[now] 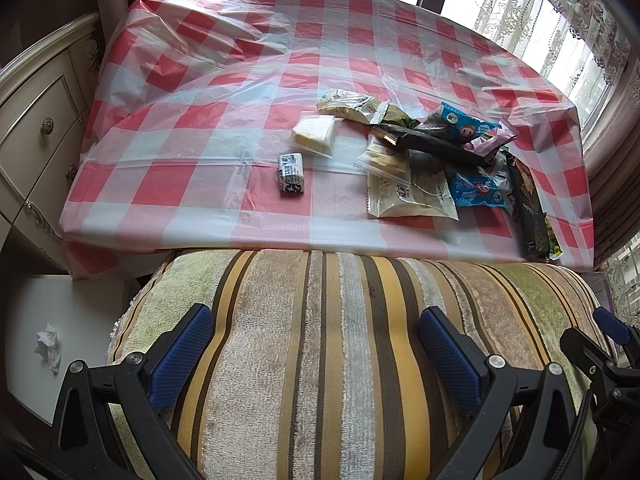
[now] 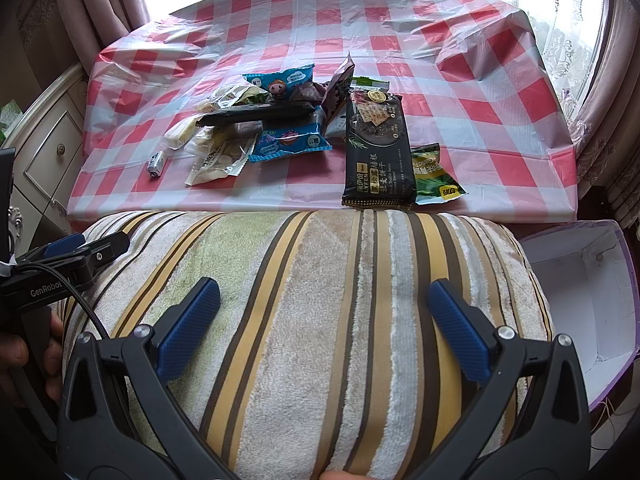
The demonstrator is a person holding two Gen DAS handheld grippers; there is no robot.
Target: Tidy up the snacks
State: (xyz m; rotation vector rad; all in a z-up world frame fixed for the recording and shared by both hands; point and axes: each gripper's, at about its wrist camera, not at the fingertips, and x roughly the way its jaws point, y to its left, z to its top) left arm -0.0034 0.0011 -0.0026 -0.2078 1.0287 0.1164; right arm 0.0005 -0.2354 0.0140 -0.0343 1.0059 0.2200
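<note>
Several snack packets lie in a loose pile on a table with a red-and-white checked cloth. A small wrapped candy lies apart to the left. A long black cracker pack and a green packet sit at the near right edge. My left gripper and right gripper both hover open over a striped cushion, well short of the table, with nothing between the fingers.
A striped towel-covered cushion fills the foreground. An open white-lined box stands to the right of it. A cream cabinet is on the left, curtains and windows behind. A crumpled tissue lies on a white surface.
</note>
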